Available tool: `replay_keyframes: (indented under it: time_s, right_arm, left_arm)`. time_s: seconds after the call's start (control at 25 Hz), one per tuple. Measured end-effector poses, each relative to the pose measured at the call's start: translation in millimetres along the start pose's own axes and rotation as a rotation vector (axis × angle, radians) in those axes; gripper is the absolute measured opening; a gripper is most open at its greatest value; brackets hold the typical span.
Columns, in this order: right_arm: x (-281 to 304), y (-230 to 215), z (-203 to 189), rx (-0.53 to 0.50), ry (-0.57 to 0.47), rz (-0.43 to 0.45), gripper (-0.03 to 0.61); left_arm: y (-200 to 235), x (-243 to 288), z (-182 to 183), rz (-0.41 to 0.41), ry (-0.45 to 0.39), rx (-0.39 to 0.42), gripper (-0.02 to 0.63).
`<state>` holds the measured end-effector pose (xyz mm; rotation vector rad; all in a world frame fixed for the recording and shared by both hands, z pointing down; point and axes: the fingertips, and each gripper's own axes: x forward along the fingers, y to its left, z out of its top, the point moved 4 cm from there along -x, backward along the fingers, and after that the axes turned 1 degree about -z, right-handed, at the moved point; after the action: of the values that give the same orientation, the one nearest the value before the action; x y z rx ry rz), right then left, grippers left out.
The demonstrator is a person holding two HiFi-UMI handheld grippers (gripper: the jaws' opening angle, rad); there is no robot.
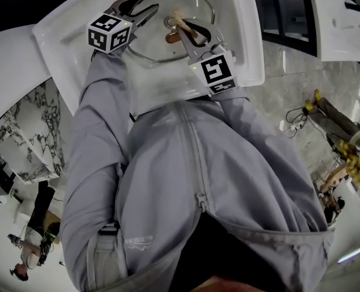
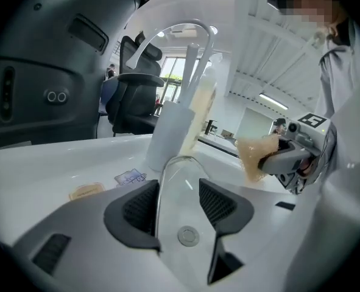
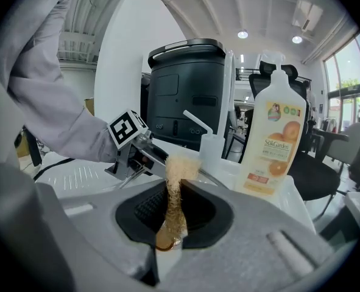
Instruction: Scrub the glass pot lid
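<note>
Clear glass lid, metal-rimmed with a central knob, sits in the white sink. Left gripper: fingers stand apart astride the rim, not pressing. Right gripper: fingers grip a tan scrubber. Bottle label reads "SukGarden".

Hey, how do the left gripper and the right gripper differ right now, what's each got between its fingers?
The left gripper stands open with the rim of the glass lid between its fingers, a gap showing beside it; the right gripper is shut on a tan fibrous scrubber. The left gripper comes at the lid from its edge; the right gripper holds the scrubber near the lid's middle. Both reach over the white sink.
</note>
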<state>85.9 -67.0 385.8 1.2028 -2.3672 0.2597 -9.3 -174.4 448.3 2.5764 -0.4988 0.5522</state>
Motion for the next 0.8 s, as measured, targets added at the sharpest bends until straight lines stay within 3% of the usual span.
replay_keyframes:
  time_s: [0.24,0.4,0.8]
  right_arm:
    - [9.7,7.4,0.2,-0.012,0.014,0.007,0.035]
    - [15.7,13.4,5.3,-0.025,0.016,0.008,0.035]
    - [41.6,45.1,18.2,-0.097,0.029,0.033,0.035]
  left_arm:
    - [8.3,-18.0,-14.6,0.086,-0.042,-0.006,0.196]
    - [8.4,-23.9,-17.6,0.133,-0.038,0.044,0.201]
    - [16.6,-82.6,-10.8,0.185,-0.126,0.069,0.202]
